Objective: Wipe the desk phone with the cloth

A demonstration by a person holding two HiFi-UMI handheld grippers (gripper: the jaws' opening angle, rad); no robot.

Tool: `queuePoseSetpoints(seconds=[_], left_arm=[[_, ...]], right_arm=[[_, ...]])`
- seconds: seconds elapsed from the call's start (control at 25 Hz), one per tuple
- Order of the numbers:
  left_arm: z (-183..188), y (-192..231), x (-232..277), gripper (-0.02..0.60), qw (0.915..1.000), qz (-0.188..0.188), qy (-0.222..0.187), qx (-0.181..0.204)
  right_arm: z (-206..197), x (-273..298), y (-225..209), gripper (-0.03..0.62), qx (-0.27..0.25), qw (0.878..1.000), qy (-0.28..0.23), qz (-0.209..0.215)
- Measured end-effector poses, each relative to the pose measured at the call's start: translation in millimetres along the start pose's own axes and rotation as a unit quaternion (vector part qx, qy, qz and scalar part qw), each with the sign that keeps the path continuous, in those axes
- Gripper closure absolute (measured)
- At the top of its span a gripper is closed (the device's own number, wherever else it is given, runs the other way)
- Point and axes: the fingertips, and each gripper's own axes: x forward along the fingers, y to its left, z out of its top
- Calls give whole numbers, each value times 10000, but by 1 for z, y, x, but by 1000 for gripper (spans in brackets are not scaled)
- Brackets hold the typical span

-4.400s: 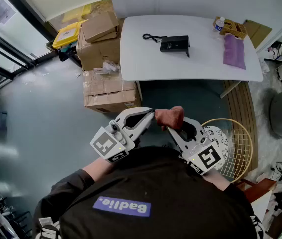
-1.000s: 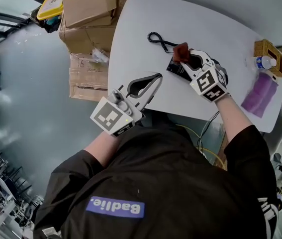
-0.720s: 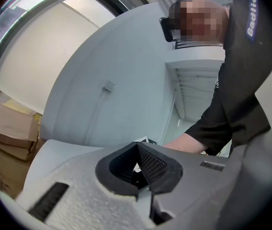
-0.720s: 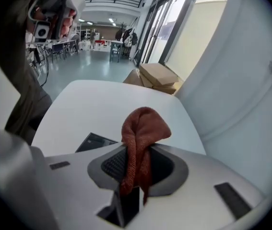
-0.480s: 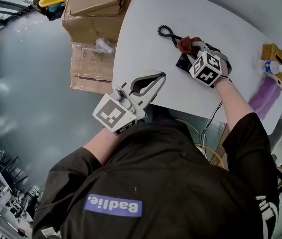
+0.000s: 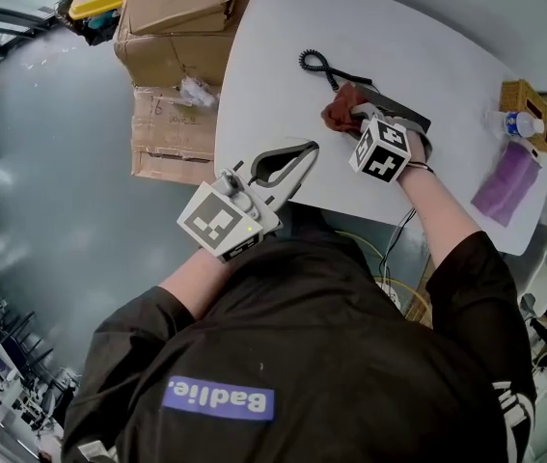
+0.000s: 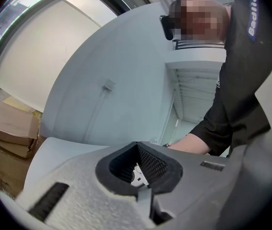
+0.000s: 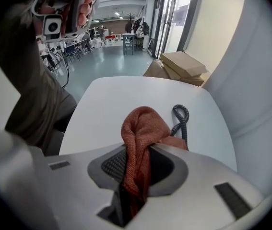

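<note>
Rust-red cloth [image 6: 336,112], clamped in your right gripper [image 6: 351,117], is apparently pressing the desk phone [image 6: 403,112]; sweeping toward eleven o'clock risks snagging the coiled cord [image 6: 314,64]. Left gripper [image 6: 307,149] is hanging closed, empty.

From above, the surface [image 6: 273,95] lies bare from 7 to 10 o'clock of the desk phone [image 6: 400,114], the coiled cord [image 6: 312,63] bars 11 o'clock, the basket [image 6: 524,97], bottle [image 6: 512,122] and purple cloth [image 6: 503,181] crowd 3 to 4 o'clock, and cardboard boxes [image 6: 181,13] flank the 9 o'clock edge.
</note>
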Motion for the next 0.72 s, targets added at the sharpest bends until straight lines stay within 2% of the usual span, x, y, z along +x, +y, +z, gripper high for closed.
queuePoseSetpoints(seconds=[0.28, 0.72], left_arm=[[0, -10, 7, 572, 9999, -89, 55, 63], [-3, -24, 24, 572, 9999, 9, 86, 106]], right_arm=[[-7, -7, 14, 505, -328, 9993, 37, 147], [-48, -28, -51, 505, -243, 9986, 227, -415]])
